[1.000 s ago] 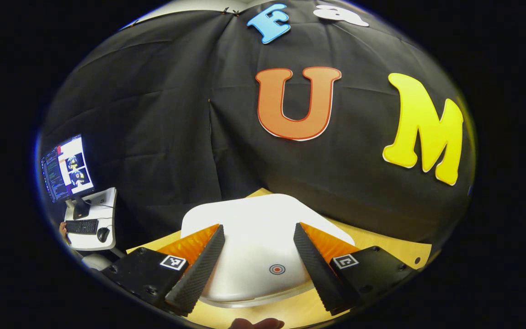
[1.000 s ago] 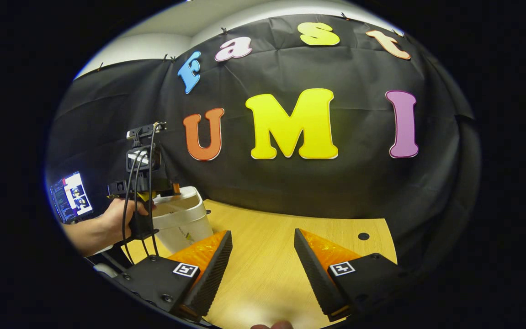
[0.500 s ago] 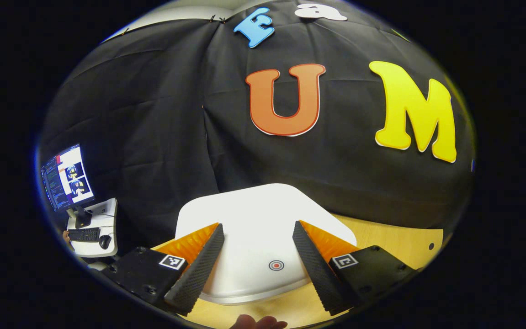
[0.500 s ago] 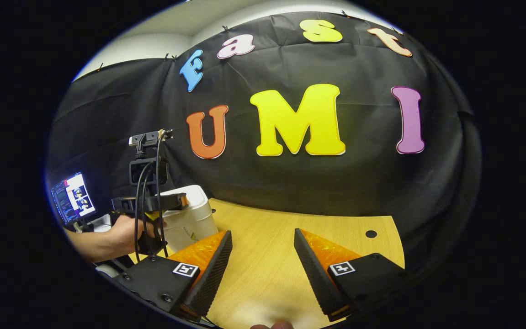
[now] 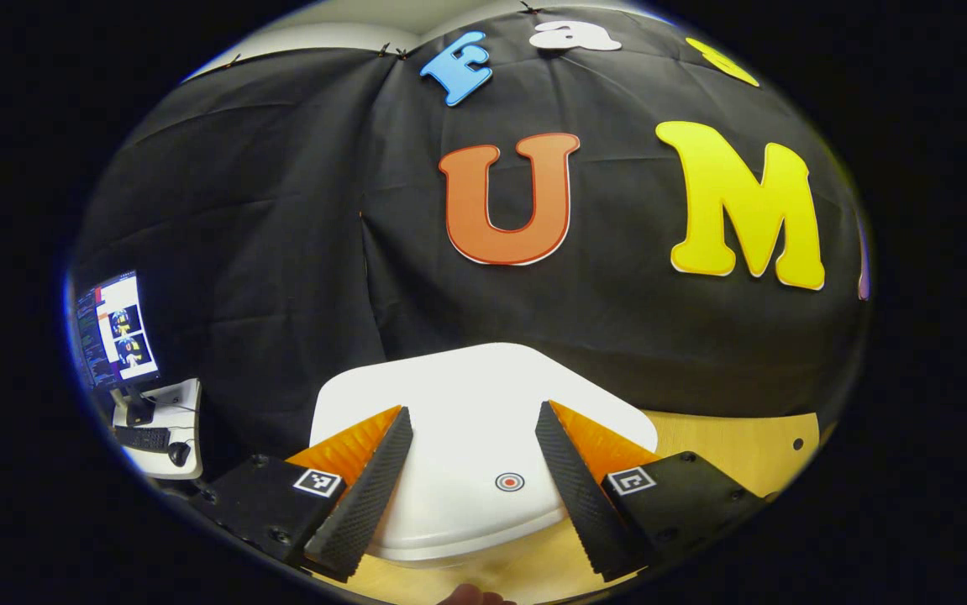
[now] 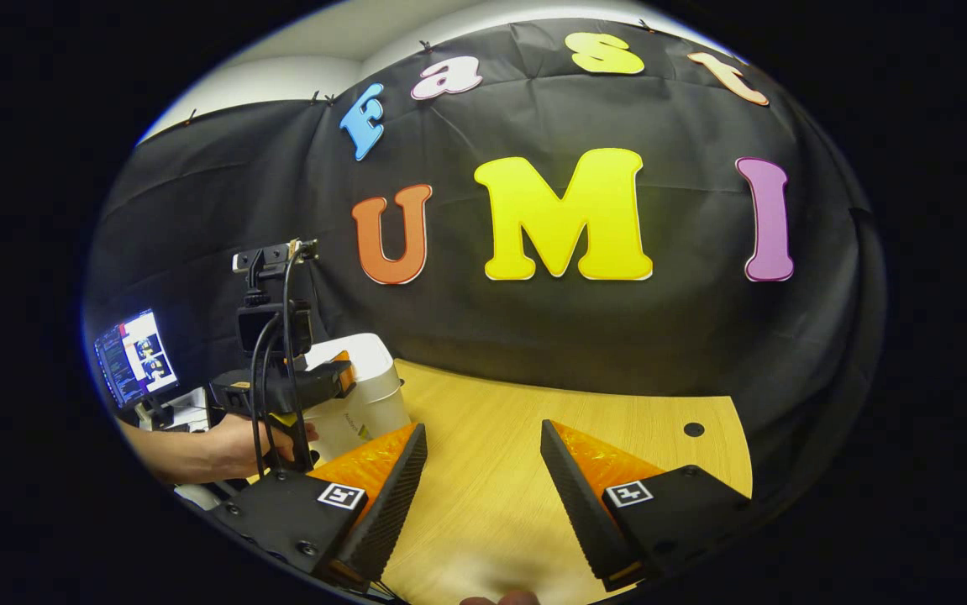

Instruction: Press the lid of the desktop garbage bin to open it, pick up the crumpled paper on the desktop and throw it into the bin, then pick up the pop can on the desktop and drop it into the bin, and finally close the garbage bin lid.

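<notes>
The white desktop bin's lid [image 5: 466, 496] lies flat and closed just below my left gripper [image 5: 473, 408], with a small round target sticker [image 5: 509, 481] near its front edge. The left gripper stands open, its fingers spread over the lid with nothing between them; I cannot tell whether they touch it. In the right gripper view the white bin [image 6: 370, 403] stands at the table's far left, and the left gripper [image 6: 328, 378], held by a hand [image 6: 239, 441], reaches across its top. My right gripper [image 6: 483, 426] is open above the bare wooden table [image 6: 517, 470].
The black cloth wall runs close behind the bin and the table. A small hole [image 6: 693, 429] marks the table's right side near its curved edge. Off the table to the left stand a monitor [image 5: 109, 323] and a small desk with a keyboard [image 5: 143, 437].
The lid has come down from raised, with the bin's inside showing, to flat and closed. The left gripper has sunk and levelled over it. My right gripper has barely shifted.
</notes>
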